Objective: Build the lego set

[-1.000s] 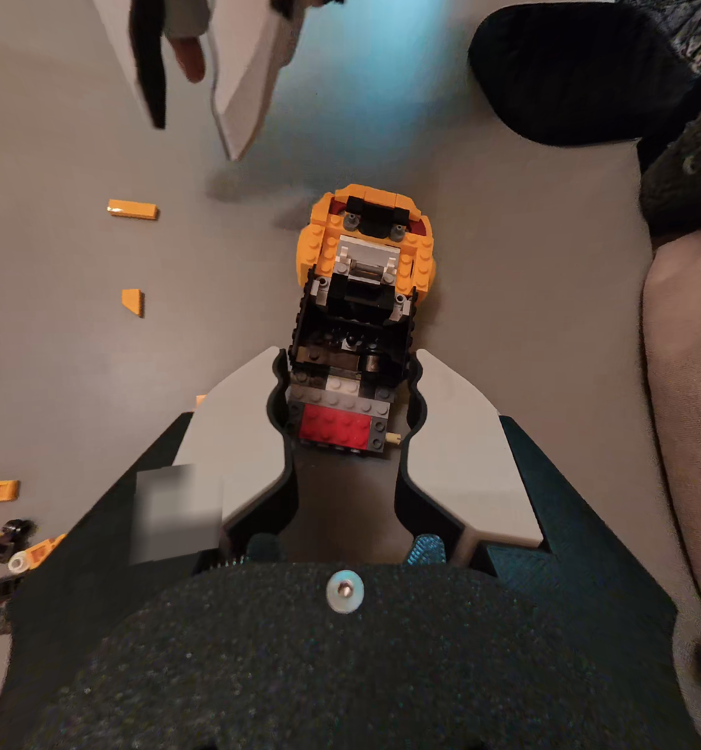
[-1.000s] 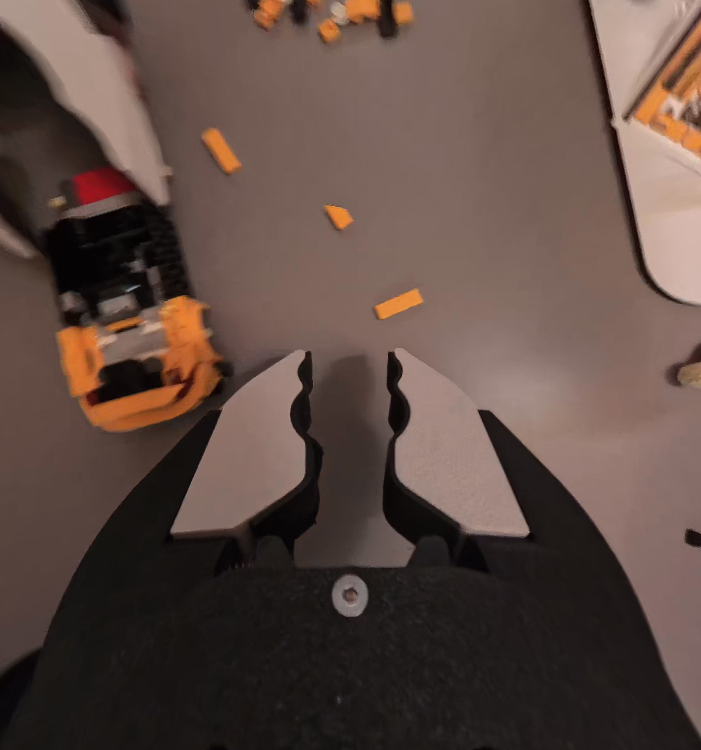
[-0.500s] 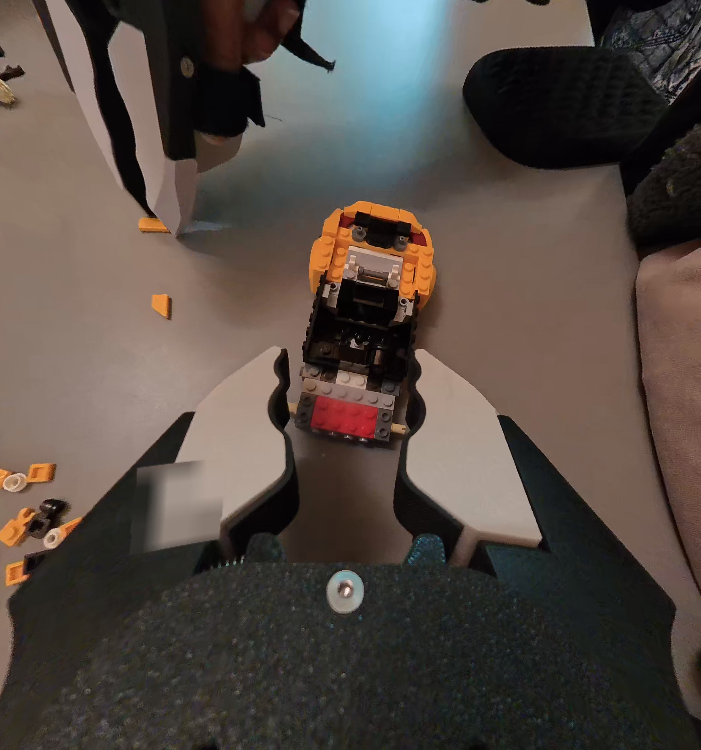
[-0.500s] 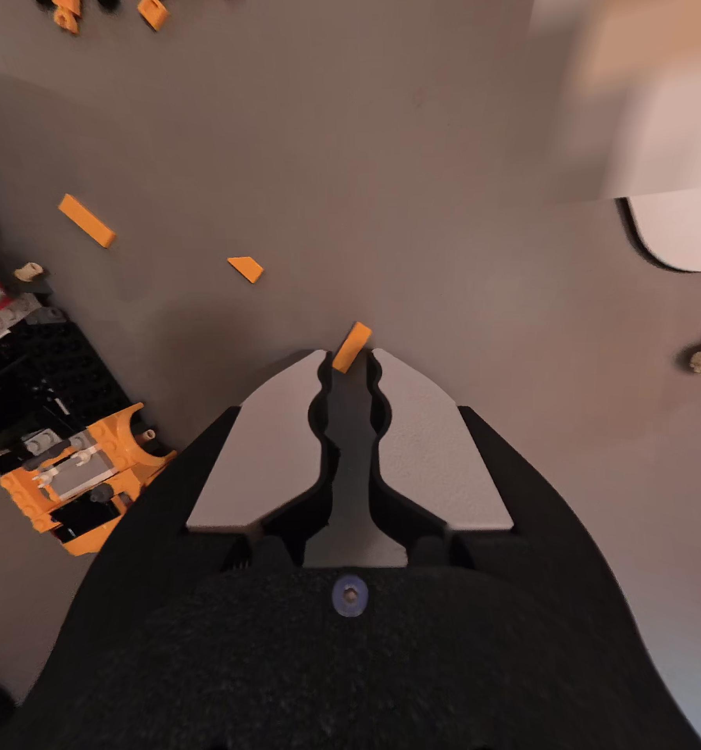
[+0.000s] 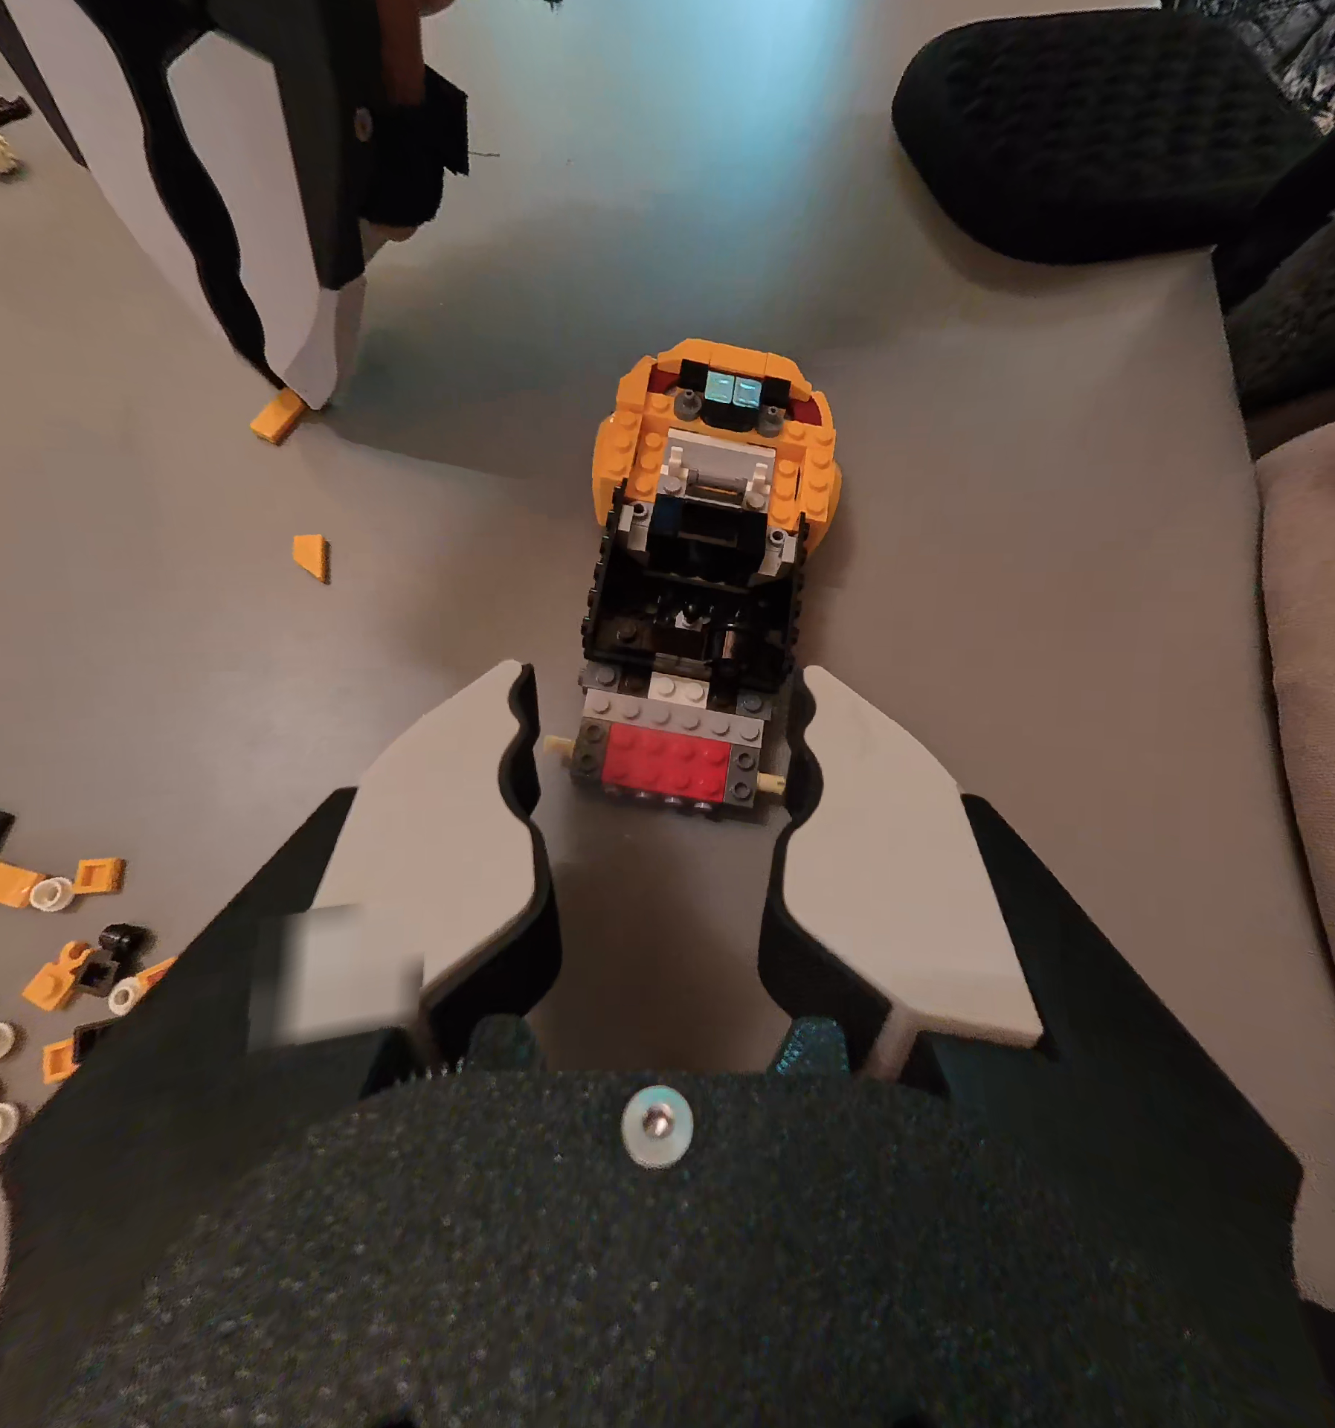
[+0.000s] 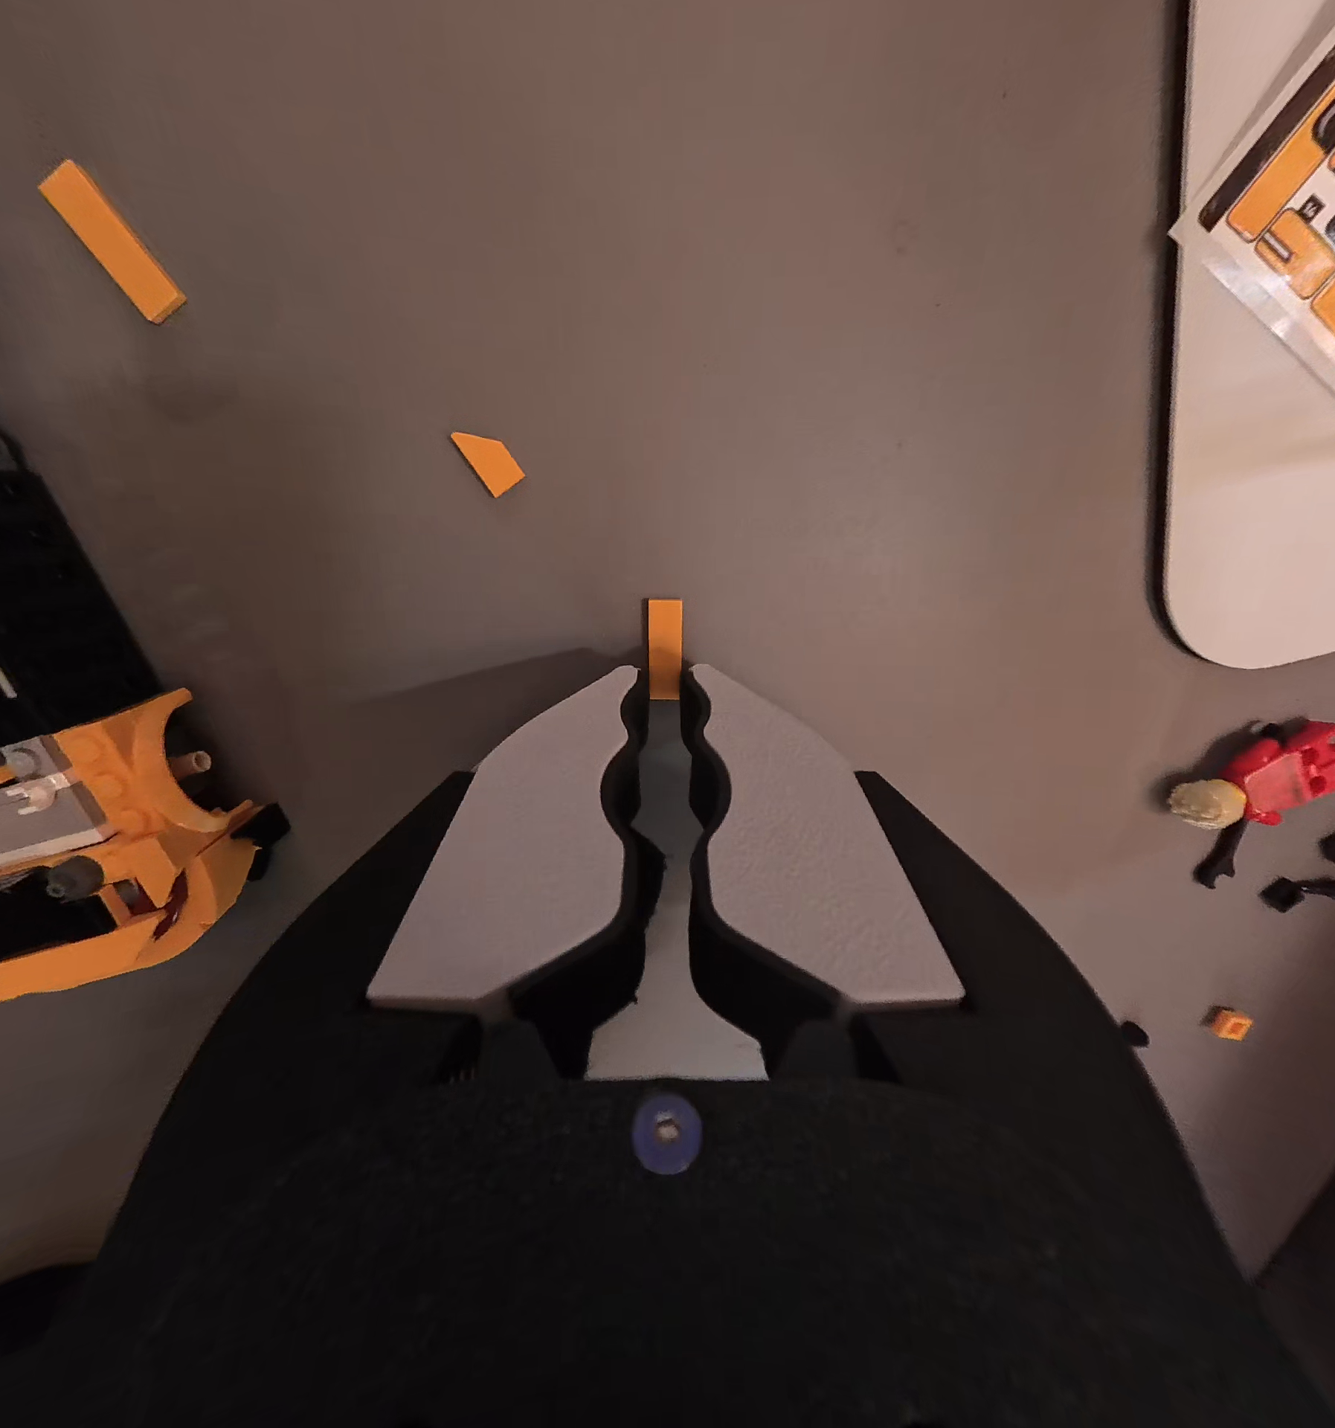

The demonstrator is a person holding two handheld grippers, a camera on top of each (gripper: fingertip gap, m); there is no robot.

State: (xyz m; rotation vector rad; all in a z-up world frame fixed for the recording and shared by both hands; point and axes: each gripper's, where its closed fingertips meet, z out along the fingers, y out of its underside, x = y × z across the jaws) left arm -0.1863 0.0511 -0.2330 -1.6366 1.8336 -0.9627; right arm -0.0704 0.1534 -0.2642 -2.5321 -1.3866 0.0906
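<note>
Since half a second ago, the right tongs have closed in on the small orange tile, which now stands straight between their tips, clamped; in the left wrist view the tile sits low against the grey counter under those tongs.

On the far left of the left wrist view lies a scatter of loose orange, black and white pieces, then an orange wedge tile. At centre, the left tongs stand apart, straddling the red rear of the orange and black lego car without gripping it.

In the right wrist view, a long orange tile and the car lie at left, the wedge further in, a red minifigure and a sticker sheet at right.
</note>
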